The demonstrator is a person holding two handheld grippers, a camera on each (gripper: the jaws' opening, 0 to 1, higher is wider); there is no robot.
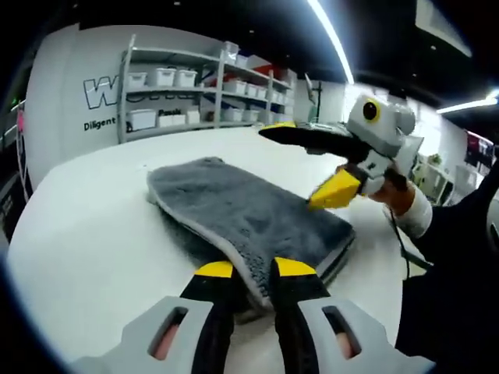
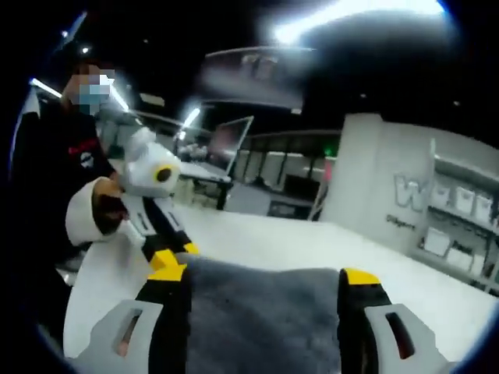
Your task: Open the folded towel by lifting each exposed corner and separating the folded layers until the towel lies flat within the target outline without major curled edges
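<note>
In the left gripper view, the left gripper (image 1: pixel 253 269) pinches the near edge of the folded grey towel (image 1: pixel 249 214) lying mid-table (image 1: pixel 86 234); the right gripper (image 1: pixel 308 167) hovers spread above its far side. In the right gripper view, the towel spans between the right gripper's wide-apart jaws, the left gripper at its left edge.

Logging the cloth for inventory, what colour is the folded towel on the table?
Dark grey, plush towel; it shows best in the left gripper view.
</note>
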